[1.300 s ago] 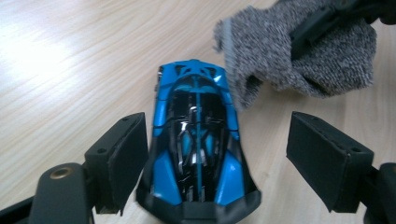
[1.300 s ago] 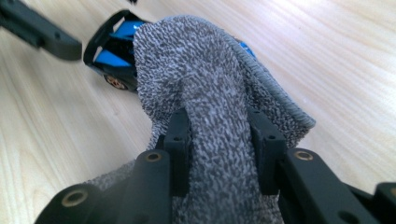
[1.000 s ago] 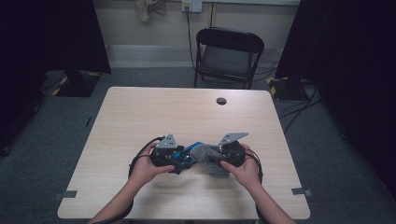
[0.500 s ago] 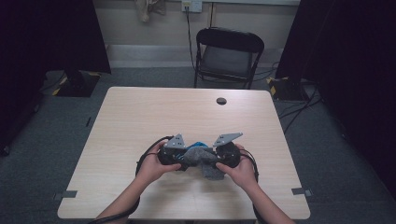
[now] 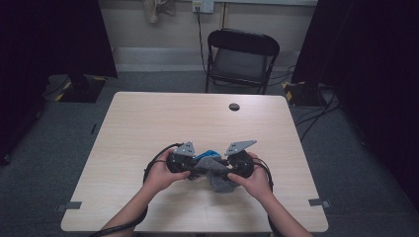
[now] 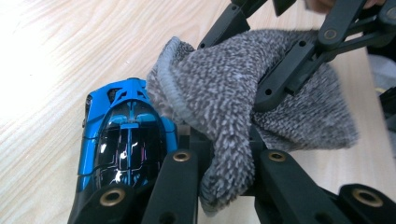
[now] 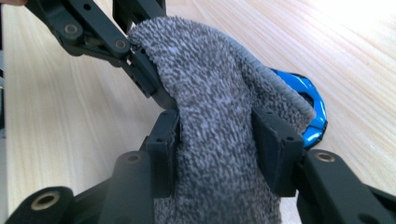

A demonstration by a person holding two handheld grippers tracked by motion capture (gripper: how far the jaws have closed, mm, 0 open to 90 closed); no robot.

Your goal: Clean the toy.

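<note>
Grey sock [image 6: 243,98] pinched in both the left gripper [image 6: 224,163] and right gripper [image 7: 217,140], its cuff against a blue toy car [image 6: 126,135].

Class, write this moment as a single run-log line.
left gripper: shut on grey sock | right gripper: shut on grey sock | blue toy car: on table, beside sock opening

A light wooden table [image 5: 148,133] sits in the middle of the frame. A small dark round cap [image 5: 234,106] lies at its upper right. A blue toy car [image 6: 123,135] rests on the lower centre, partly under a grey cloth [image 5: 221,181].
</note>
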